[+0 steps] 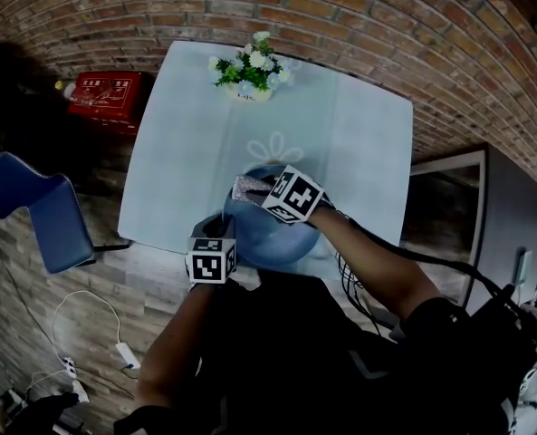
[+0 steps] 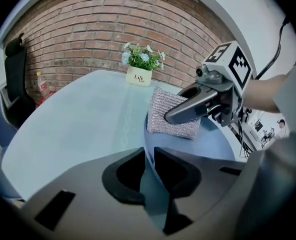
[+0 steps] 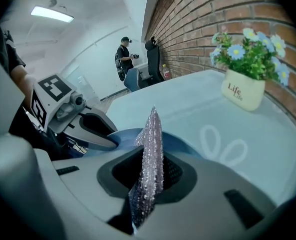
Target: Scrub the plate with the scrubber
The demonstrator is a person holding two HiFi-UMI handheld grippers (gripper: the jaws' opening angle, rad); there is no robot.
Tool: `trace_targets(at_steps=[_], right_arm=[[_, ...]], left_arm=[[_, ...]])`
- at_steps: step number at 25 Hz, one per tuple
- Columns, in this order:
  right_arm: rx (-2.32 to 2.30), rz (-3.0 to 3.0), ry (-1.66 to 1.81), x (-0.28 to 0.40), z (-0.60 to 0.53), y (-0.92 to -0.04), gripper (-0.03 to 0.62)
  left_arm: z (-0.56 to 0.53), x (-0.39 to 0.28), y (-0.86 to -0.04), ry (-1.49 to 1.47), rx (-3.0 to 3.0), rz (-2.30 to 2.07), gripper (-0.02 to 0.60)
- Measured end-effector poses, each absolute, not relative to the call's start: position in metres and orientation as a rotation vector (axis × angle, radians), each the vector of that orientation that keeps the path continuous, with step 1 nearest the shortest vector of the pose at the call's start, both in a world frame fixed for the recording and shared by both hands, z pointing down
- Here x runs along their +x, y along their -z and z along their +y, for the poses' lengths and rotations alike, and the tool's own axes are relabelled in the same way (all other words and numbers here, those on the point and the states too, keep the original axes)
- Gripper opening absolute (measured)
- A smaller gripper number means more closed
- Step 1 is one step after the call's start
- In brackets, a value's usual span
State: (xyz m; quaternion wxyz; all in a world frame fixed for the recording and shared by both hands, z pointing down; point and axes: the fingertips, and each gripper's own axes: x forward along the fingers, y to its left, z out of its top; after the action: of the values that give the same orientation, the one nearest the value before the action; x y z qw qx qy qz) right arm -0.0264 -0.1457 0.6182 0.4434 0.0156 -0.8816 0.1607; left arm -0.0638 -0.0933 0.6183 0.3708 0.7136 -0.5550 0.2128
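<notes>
The right gripper [image 3: 147,181] clamps the scrubber [image 3: 150,139] on edge, its long side aimed at the blue plate [image 2: 215,144] just below on the table [image 1: 205,152], whose near rim the left gripper [image 2: 148,159] appears to pinch.

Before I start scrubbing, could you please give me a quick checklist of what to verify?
1. Scrubber held: ok. The right gripper is shut on the scrubber, which stands on edge between its jaws.
2. Plate steadied: ok. The left gripper is shut on the near rim of the plate.
3. Scrubber touching plate: cannot tell. It hangs over the plate's far side.
4. Pot clear of the work: ok. It stands well away, at the far edge of the table.
5. Plate fully on table: cannot tell. Its near edge is hidden behind the grippers.
</notes>
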Motion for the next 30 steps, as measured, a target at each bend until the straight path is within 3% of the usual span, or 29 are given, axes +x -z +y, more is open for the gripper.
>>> trace_targets(at_steps=[30], right_arm=[[0.764,-2.093,-0.593,0.027,-0.194,-0.626,0.072]], left_arm=[[-0.095,-0.06,-0.62,-0.618,1.939,-1.302,0.095]])
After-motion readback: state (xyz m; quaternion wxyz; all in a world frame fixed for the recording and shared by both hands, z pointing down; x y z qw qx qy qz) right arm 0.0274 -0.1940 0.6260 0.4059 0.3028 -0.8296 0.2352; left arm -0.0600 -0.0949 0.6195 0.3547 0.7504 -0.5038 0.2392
